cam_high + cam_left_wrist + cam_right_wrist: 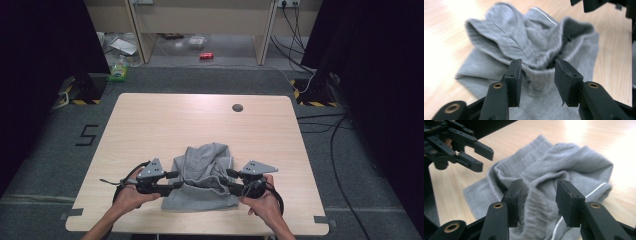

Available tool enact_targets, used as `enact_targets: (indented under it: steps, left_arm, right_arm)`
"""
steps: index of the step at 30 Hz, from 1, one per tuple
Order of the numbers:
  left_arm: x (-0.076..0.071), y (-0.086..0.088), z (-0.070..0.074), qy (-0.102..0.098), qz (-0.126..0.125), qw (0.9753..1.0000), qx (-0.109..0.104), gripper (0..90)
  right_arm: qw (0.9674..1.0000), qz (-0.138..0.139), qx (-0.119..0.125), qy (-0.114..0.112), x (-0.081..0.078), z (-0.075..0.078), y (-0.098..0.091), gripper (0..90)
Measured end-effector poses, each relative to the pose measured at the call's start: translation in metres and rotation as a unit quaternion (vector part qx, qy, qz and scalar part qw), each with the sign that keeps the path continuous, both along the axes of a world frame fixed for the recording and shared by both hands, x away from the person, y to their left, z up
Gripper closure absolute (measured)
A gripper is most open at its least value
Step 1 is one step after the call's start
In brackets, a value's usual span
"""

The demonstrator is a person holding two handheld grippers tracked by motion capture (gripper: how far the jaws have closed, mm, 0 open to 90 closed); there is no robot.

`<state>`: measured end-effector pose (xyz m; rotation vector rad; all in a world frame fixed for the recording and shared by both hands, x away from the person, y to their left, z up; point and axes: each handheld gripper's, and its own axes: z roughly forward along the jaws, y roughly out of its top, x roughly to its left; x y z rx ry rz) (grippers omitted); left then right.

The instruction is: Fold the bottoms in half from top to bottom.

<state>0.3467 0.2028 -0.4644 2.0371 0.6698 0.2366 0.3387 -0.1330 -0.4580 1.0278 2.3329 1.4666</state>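
On the wooden table [150,120], each gripper, left [176,181] and right [226,180], stands spread around the unlabelled grey garment [202,175].

Grey floor [45,150]; black curtains [35,40]; wooden desk [200,20].

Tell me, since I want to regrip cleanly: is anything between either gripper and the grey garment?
Nothing visible is. The left gripper and the right gripper sit at opposite sides of the grey garment, jaws apart with cloth folds bunched right between them. Around it, the table is bare wood.
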Motion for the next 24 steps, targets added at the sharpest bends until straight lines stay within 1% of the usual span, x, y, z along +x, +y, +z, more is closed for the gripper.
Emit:
enact_targets:
  steps: [1, 3, 4, 6, 8, 9, 10, 13, 15, 18, 19, 21, 22, 24]
  left_arm:
    - [0.003, 0.002, 0.003, 0.003, 0.008, 1.0, -0.003, 56.0]
    - [0.011, 0.005, 0.008, 0.013, 0.025, 0.9996, -0.005, 54.6]
    - [0.016, 0.006, 0.01, 0.018, 0.038, 0.9991, 0.0, 53.5]
    - [0.027, 0.008, 0.011, 0.023, 0.066, 0.9975, 0.003, 52.3]
    - [0.037, 0.009, 0.009, 0.034, 0.082, 0.996, 0.0, 51.1]
    - [0.041, 0.009, 0.008, 0.038, 0.089, 0.9953, 0.002, 50.6]
    - [0.044, 0.009, 0.005, 0.042, 0.092, 0.9948, 0.011, 50.0]
    - [0.047, 0.011, -0.003, 0.051, 0.094, 0.9939, 0.026, 48.4]
    - [0.046, 0.011, -0.005, 0.053, 0.094, 0.9936, 0.03, 47.2]
    - [0.045, 0.013, -0.005, 0.054, 0.096, 0.9935, 0.03, 46.6]
    - [0.044, 0.014, -0.004, 0.053, 0.096, 0.9936, 0.028, 46.5]
    - [0.043, 0.015, -0.004, 0.052, 0.096, 0.9936, 0.027, 46.3]
    - [0.043, 0.016, -0.004, 0.053, 0.096, 0.9936, 0.028, 46.2]
    - [0.043, 0.018, -0.005, 0.055, 0.098, 0.9932, 0.032, 46.0]
  right_arm:
    - [1.0, -0.004, 0.001, 0.001, 0.002, 0.001, 0.0, 57.1]
    - [0.9999, -0.014, -0.007, 0.0, 0.009, 0.002, 0.001, 57.2]
    - [0.9998, -0.019, -0.009, 0.002, 0.013, 0.002, 0.003, 57.2]
    - [0.9993, -0.029, -0.024, 0.001, 0.023, 0.0, 0.006, 57.2]
    - [0.9989, -0.033, -0.033, 0.007, 0.031, -0.004, 0.01, 57.0]
    - [0.9986, -0.034, -0.037, 0.013, 0.035, -0.006, 0.013, 56.9]
    - [0.9985, -0.031, -0.044, 0.011, 0.038, -0.008, 0.016, 56.7]
    - [0.9983, -0.015, -0.053, 0.019, 0.042, -0.012, 0.025, 55.6]
    - [0.9984, -0.001, -0.053, 0.021, 0.04, -0.014, 0.029, 55.7]
    - [0.998, 0.02, -0.056, 0.023, 0.03, -0.013, 0.032, 56.4]
    - [0.9976, 0.027, -0.06, 0.023, 0.026, -0.014, 0.033, 56.8]
    - [0.996, 0.041, -0.077, 0.021, 0.016, -0.017, 0.035, 57.1]
    - [0.9944, 0.051, -0.091, 0.018, 0.009, -0.02, 0.036, 57.4]
    - [0.9925, 0.062, -0.105, 0.016, 0.0, -0.024, 0.038, 58.0]
